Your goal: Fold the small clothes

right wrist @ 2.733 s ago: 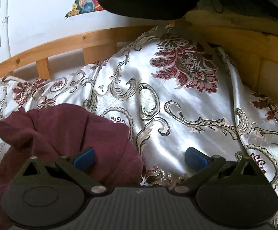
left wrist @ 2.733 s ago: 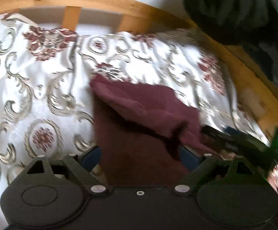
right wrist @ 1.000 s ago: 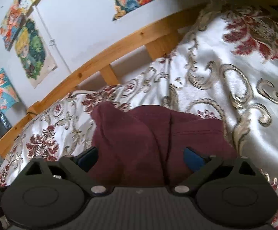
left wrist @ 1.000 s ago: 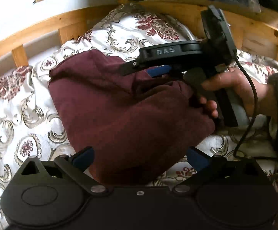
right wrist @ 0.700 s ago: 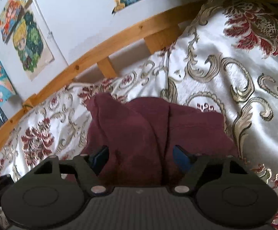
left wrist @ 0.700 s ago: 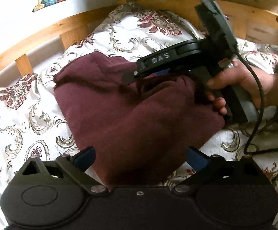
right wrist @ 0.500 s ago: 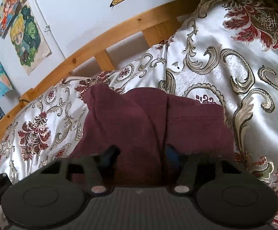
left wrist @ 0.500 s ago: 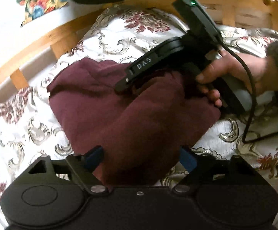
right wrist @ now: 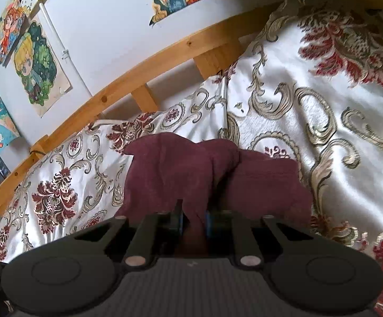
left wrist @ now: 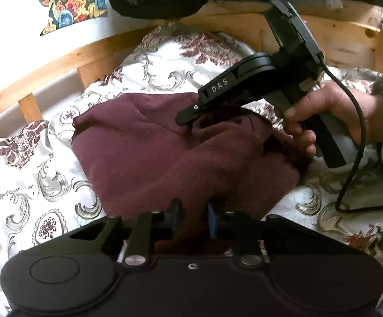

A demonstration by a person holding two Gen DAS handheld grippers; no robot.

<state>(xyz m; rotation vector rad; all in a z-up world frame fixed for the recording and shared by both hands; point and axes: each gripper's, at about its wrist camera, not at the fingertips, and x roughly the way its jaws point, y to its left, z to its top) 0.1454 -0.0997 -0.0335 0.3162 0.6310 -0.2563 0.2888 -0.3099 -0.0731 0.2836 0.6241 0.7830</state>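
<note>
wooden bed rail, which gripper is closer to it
Right. The right gripper bites the maroon cloth's far side, nearer the wooden rail; the left gripper is closing on its near edge.

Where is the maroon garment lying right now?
The maroon garment lies mid-frame in both views on the floral bedspread, below the wooden rail.

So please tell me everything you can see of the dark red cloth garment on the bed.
The dark red cloth garment looks soft, matt and thick, with no print visible. It lies bunched in rounded folds on the white bedspread with gold scrolls and red flowers, near the wooden bed rail. The left gripper is closing on its near edge, cloth between the pads; the right gripper is closing on a fold at another side.
</note>
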